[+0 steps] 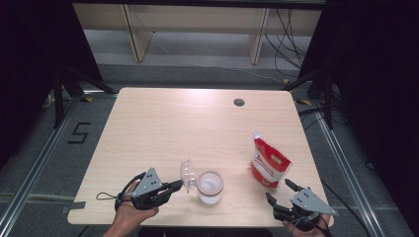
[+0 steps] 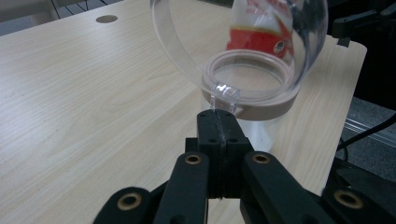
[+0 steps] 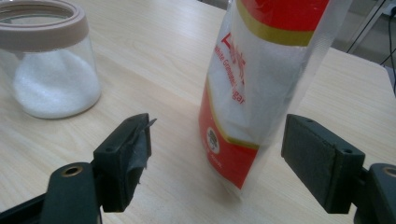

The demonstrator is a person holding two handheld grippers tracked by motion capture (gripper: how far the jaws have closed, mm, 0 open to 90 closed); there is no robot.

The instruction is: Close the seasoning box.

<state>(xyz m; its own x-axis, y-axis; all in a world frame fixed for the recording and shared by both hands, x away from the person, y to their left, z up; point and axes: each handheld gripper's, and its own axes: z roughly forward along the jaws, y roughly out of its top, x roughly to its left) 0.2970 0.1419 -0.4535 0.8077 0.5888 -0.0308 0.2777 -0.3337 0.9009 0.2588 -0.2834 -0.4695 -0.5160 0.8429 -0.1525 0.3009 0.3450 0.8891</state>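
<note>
A clear glass jar (image 1: 210, 187) with a beige rim stands near the table's front edge, white grains in its bottom. Its clear domed lid (image 1: 186, 173) is tipped up and open on the left side. My left gripper (image 1: 181, 186) is shut on the lid's small clear tab (image 2: 224, 91), the jaws pressed together around it (image 2: 219, 116). A red and white sugar bag (image 1: 269, 163) stands upright to the right. My right gripper (image 1: 280, 191) is open just in front of the bag (image 3: 261, 70), its pads (image 3: 133, 144) on either side of the bag's lower part without touching.
The light wooden table (image 1: 173, 123) has a round cable hole (image 1: 239, 102) at the back right. The jar (image 3: 51, 70) stands to the left of the bag in the right gripper view. Beyond the table are grey floor, desk legs and cables.
</note>
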